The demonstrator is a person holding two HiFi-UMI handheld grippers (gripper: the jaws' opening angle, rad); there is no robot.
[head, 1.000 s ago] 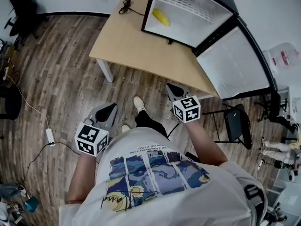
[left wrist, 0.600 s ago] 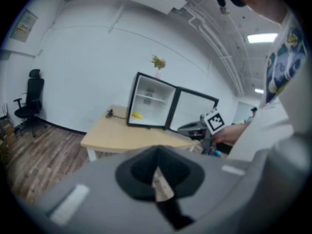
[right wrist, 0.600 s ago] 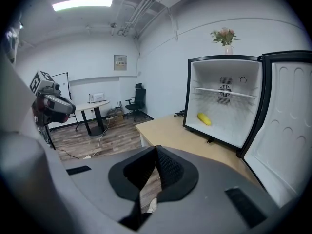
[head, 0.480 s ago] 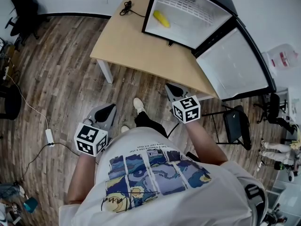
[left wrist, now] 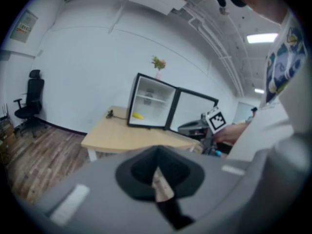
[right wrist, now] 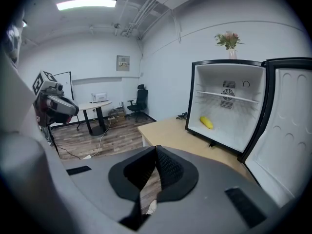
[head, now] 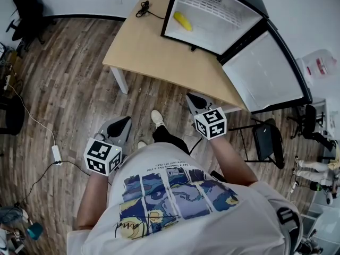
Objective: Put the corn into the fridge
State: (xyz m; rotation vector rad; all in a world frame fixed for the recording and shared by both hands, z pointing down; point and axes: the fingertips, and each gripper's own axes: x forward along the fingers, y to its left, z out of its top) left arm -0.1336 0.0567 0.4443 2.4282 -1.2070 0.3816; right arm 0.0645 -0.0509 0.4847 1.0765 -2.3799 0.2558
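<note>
Corn is already sitting inside the open fridge on the table. The left hand-held gripper and right hand-held gripper are hanging closed, empty. I'm guessing it's light, firm and rolly, so I'd be pinching it mid-cob.

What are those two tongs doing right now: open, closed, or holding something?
Left tongs: closed, holding nothing.
Right tongs: closed, holding nothing.
</note>
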